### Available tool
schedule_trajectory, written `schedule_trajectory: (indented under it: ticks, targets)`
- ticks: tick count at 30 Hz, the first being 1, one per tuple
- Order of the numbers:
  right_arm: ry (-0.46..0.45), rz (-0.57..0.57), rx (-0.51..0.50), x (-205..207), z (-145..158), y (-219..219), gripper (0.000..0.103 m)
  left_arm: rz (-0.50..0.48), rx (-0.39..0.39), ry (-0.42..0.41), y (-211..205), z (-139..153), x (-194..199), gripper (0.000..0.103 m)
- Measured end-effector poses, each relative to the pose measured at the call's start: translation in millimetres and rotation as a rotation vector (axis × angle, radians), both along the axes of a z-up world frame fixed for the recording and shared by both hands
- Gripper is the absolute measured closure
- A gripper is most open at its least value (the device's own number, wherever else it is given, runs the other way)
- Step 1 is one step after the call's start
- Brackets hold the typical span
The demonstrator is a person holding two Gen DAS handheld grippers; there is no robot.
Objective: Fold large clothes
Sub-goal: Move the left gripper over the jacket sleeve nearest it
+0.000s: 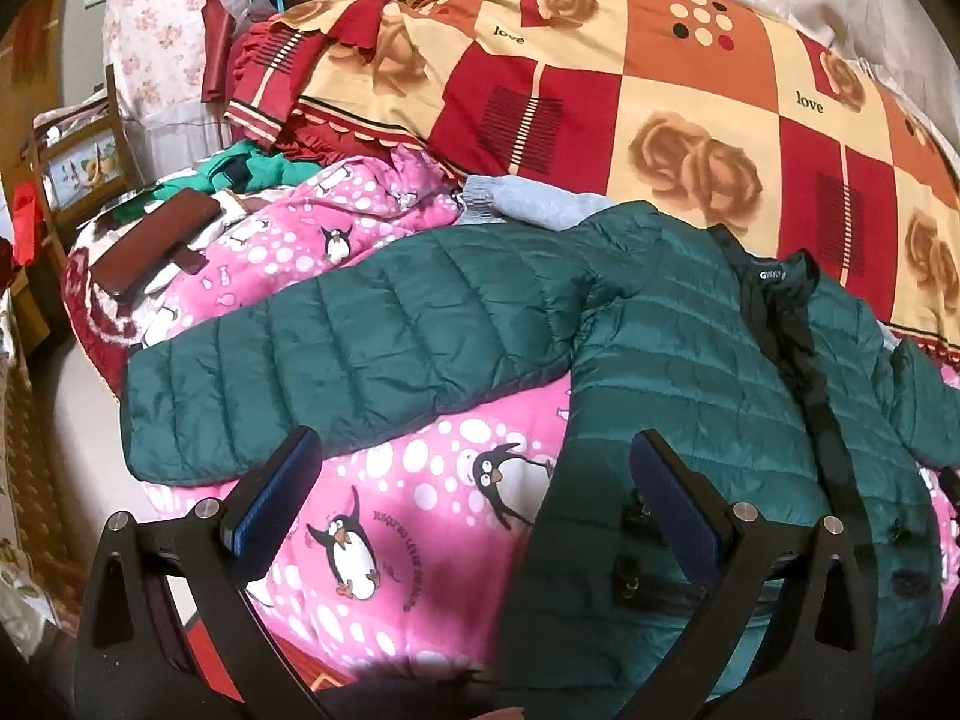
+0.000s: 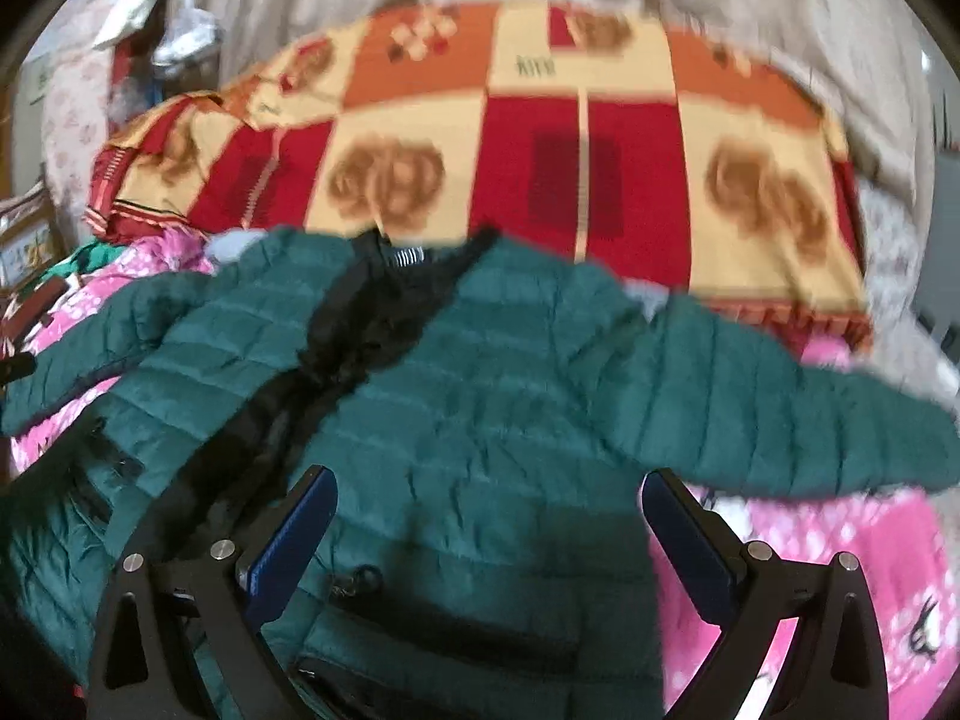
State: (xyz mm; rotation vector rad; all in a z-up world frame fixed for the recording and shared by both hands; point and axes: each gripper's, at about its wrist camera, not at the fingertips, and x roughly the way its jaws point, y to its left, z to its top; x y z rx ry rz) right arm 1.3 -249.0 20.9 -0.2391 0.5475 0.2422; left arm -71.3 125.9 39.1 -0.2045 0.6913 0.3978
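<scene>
A dark green quilted jacket lies face up on a pink penguin blanket, front open with black lining showing, both sleeves spread out sideways. Its left sleeve stretches toward the bed's left edge. My left gripper is open and empty, hovering over the blanket by the jacket's left side and sleeve. In the blurred right wrist view the jacket fills the middle, its right sleeve reaching right. My right gripper is open and empty above the jacket's right front panel.
A red, orange and cream rose-patterned quilt is heaped behind the jacket. A grey garment and green clothes lie at the back left. A dark red flat case rests near the bed's left edge. Curtains hang behind.
</scene>
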Motion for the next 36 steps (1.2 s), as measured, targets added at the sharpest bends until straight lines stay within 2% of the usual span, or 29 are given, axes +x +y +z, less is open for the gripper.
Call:
schedule_trajectory:
  ticks: [4, 6, 10, 11, 14, 24, 29, 31, 36]
  targets:
    - [0.097, 0.004, -0.070, 6.0, -19.6, 6.5, 0.001, 0.005, -0.005, -0.001, 0.4, 0.0, -0.2, 0.000]
    - [0.137, 0.010, -0.072, 9.1, -26.1, 5.7, 0.001, 0.006, -0.006, -0.001, 1.0, -0.2, 0.0, 0.000]
    - [0.298, -0.006, -0.080, 23.1, -53.6, 1.6, 0.001, 0.017, -0.036, -0.009, 6.6, -1.2, -1.6, 0.000]
    - [0.343, -0.009, -0.062, 27.3, -60.1, -1.3, 0.001, 0.019, -0.044, -0.009, 8.5, -1.5, -1.9, 0.000]
    - [0.393, -0.016, 0.025, 33.8, -64.3, -13.1, 0.001, 0.023, -0.056, -0.007, 10.4, -2.1, -2.5, 0.000]
    - [0.398, -0.013, 0.027, 31.9, -70.7, -12.7, 0.000, 0.023, -0.049, -0.005, 9.9, -2.4, -3.1, 0.000]
    - [0.386, -0.020, 0.041, 32.2, -63.5, -15.0, 0.001, 0.022, -0.055, -0.007, 10.5, -2.3, -3.3, 0.000]
    - [0.335, -0.053, 0.047, 28.6, -51.9, -21.0, 0.001, 0.022, -0.056, -0.009, 9.3, -2.5, -3.5, 0.000]
    - [0.220, -0.131, 0.150, 22.5, -26.9, -46.6, 0.001, 0.011, -0.056, -0.029, 5.8, 0.2, -4.3, 0.001]
